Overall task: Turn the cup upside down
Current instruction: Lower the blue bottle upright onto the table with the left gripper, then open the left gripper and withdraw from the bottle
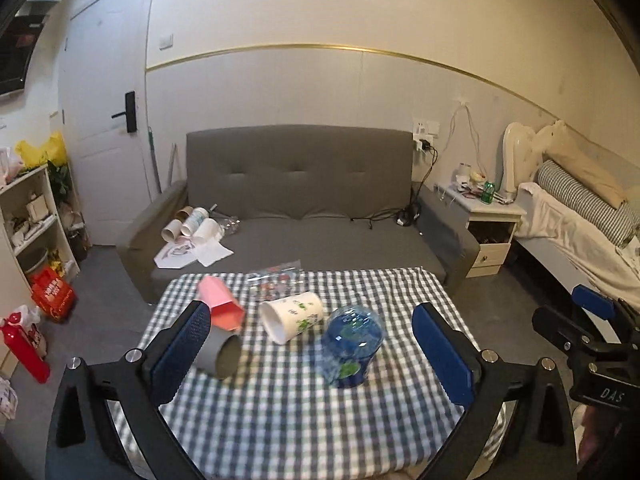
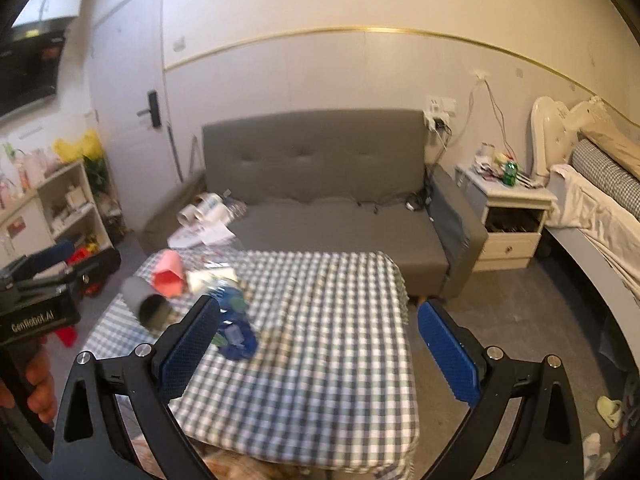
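Nothing flipped yet: both my left claw (image 1: 312,352) and right claw (image 2: 320,356) gape empty; white cup (image 1: 291,316) lies sideways at twelve o'clock on the table (image 1: 280,412).

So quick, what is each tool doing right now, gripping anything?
Left tool: open, holding nothing.
Right tool: open, holding nothing.

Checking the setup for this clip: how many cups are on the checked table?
4: a grey cup lying front left, a pink paper cup lying behind it, a white green-printed cup lying centre, a blue cup inverted right.
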{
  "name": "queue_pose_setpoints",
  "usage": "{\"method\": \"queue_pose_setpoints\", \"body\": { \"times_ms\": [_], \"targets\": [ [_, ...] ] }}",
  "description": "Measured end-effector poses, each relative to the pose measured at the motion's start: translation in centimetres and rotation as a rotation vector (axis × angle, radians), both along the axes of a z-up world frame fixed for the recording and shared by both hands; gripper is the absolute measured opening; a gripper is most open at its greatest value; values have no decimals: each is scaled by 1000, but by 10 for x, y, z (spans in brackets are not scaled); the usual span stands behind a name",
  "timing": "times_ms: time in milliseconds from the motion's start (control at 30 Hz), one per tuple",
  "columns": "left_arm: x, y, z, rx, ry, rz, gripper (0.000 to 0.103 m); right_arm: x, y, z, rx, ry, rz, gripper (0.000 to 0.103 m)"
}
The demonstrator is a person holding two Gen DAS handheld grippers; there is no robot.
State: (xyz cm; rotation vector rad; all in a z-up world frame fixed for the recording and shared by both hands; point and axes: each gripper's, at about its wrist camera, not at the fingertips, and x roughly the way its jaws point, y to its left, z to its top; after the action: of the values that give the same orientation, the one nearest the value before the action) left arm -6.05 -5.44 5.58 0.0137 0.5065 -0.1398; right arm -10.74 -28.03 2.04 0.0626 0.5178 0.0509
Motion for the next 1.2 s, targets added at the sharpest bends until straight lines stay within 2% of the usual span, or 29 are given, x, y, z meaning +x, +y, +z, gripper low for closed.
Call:
{"method": "queue_pose_setpoints", "body": {
  "times_ms": [33, 233, 433, 667, 1200],
  "targets": [
    [-7, 6, 2, -5, -7, 8, 103, -5, 3, 0, 3, -11, -3, 103],
    [-33, 30, 0, -53, -17, 49, 103, -23, 16, -11, 38, -14, -8, 103],
    [-51, 35, -16, -34, -10, 55, 103, -39, 24, -28, 16, -11, -21, 103],
    [-57, 35, -33, -18, 17, 65, 103, -41, 29, -38, 5, 10, -28, 103],
    [-54, 35, -38, -20, 30, 65, 103, -38, 38, -35, -23, 20, -21, 103]
  ]
}}
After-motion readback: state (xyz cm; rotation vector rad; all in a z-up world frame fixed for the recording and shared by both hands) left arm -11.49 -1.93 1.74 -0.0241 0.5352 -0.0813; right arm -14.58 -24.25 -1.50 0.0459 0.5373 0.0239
